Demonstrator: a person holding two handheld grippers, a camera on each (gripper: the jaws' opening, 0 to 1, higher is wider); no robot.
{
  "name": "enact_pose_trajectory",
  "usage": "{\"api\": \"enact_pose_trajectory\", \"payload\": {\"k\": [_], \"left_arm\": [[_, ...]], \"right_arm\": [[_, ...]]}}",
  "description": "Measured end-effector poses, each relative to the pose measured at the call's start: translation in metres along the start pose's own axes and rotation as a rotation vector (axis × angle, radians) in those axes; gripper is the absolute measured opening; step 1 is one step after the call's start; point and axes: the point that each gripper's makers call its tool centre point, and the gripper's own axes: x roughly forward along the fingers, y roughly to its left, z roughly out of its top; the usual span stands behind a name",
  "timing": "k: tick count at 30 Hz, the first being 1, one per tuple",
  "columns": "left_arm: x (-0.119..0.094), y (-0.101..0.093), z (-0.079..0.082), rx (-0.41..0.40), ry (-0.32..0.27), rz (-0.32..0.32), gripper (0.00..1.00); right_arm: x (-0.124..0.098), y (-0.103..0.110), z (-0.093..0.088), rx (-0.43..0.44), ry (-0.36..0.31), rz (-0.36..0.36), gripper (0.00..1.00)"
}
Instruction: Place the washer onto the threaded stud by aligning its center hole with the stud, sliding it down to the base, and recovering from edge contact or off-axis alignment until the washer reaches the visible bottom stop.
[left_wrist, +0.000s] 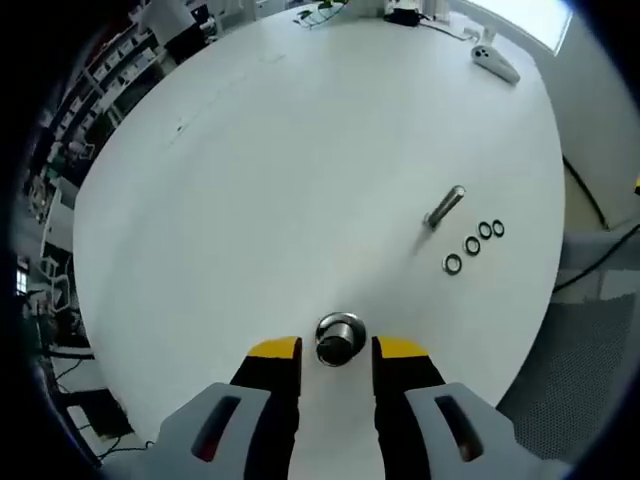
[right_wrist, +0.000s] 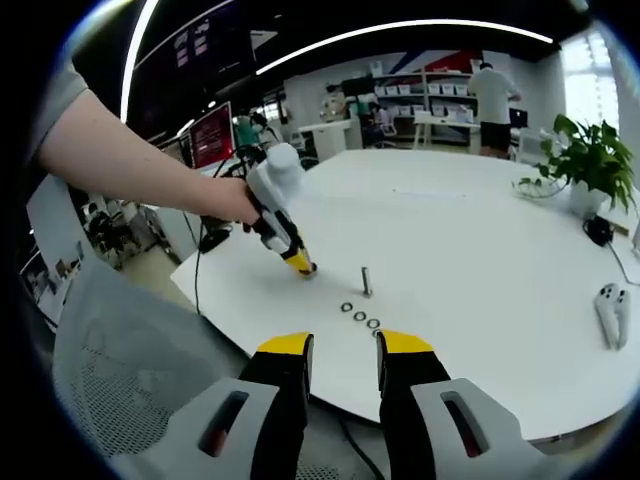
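Observation:
A short threaded stud (left_wrist: 445, 207) stands upright on the white table (left_wrist: 300, 180), and several small dark washers (left_wrist: 472, 245) lie in a row beside it. My left gripper (left_wrist: 338, 348) is open, low over the table, with a round shiny metal piece (left_wrist: 340, 338) just ahead of its yellow tips and between them. In the right gripper view the stud (right_wrist: 366, 280) rises behind the washers (right_wrist: 360, 316), and a person's hand holds the left gripper (right_wrist: 300, 266) tip-down to its left. My right gripper (right_wrist: 345, 345) is open and holds nothing, near the table's front edge.
A white controller (right_wrist: 608, 305) lies at the right of the table, with a potted plant (right_wrist: 590, 155) and a black box (right_wrist: 598, 230) behind it. A grey mesh chair (right_wrist: 120, 370) sits below the table's edge. A person (right_wrist: 492, 95) stands far back by the shelves.

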Motion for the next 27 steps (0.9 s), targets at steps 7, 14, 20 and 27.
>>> {"api": "enact_pose_trajectory", "payload": {"k": [7, 14, 20, 27], "left_arm": [[-0.010, -0.003, -0.017, -0.053, -0.051, 0.017, 0.26], [-0.030, -0.010, -0.032, -0.143, -0.132, 0.011, 0.27], [-0.053, -0.008, -0.032, -0.251, -0.255, 0.026, 0.29], [-0.080, -0.012, -0.051, -0.290, -0.320, 0.038, 0.31]], "right_arm": [[0.000, 0.001, -0.001, -0.005, 0.005, 0.006, 0.28], [0.000, 0.004, -0.002, -0.013, 0.010, 0.015, 0.28], [0.000, 0.006, -0.001, -0.013, 0.007, 0.025, 0.27], [0.002, 0.012, -0.002, -0.028, 0.014, 0.050, 0.27]]}}
